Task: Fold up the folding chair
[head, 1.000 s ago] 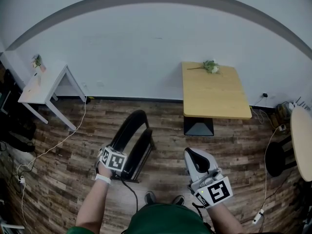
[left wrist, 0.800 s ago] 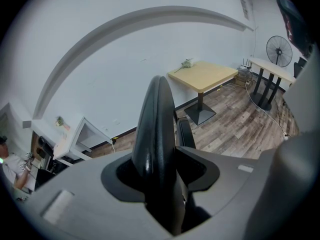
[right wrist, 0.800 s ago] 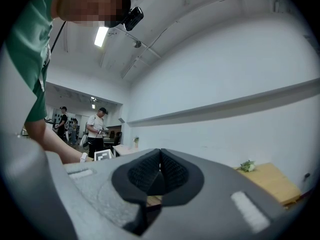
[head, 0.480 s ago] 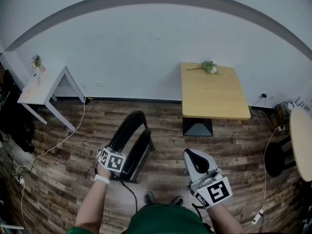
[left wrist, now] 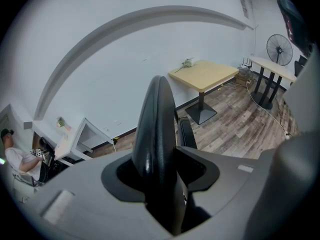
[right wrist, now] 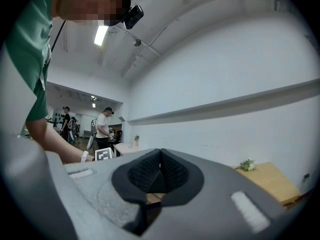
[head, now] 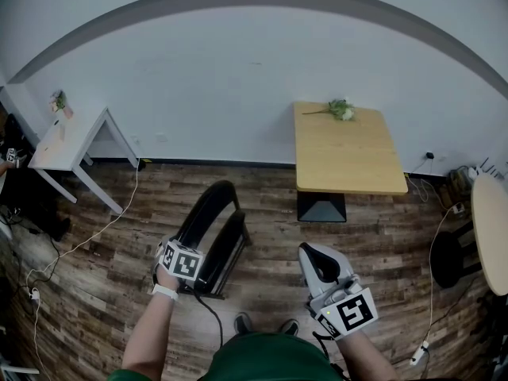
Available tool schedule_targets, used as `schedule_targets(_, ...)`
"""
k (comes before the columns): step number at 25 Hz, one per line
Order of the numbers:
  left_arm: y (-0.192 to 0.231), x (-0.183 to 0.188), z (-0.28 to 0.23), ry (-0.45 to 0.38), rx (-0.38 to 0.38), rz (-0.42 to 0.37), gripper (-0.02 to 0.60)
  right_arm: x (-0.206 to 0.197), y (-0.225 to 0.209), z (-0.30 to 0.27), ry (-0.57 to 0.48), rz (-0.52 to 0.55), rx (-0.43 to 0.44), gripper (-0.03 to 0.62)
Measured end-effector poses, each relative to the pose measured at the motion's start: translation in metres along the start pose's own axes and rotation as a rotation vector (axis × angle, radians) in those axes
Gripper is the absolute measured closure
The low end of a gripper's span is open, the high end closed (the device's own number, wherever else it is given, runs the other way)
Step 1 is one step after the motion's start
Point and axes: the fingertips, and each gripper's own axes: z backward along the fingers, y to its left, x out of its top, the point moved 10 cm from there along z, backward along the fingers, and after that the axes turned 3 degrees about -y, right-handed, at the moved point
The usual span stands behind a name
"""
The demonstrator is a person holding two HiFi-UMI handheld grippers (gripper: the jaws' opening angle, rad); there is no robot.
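The black folding chair (head: pixel 214 227) stands on the wood floor, its seat and back drawn close together. My left gripper (head: pixel 197 275) points down onto its near edge. In the left gripper view a thick black padded panel of the folding chair (left wrist: pixel 155 119) runs straight up between the jaws, and my left gripper (left wrist: pixel 161 176) is shut on it. My right gripper (head: pixel 312 251) hangs to the right of the chair, apart from it and held level. In its own view my right gripper (right wrist: pixel 160 173) has both pads pressed together with nothing between them.
A wooden table (head: pixel 349 161) with a small flower sprig (head: pixel 343 108) stands against the white wall ahead. A white side table (head: pixel 67 137) is at the left, a round table (head: pixel 492 228) and a dark stool (head: pixel 448 256) at the right. Cables (head: pixel 87 236) trail across the floor.
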Motion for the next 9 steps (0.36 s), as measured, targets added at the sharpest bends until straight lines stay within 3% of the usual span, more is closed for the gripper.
schedule_targets(9,0.0041,0.0012,-0.0033,0.000,-0.007,0.001,0.388,-0.0009,-0.0036,-0.0040,0.000,-0.004,-0.007,0.591)
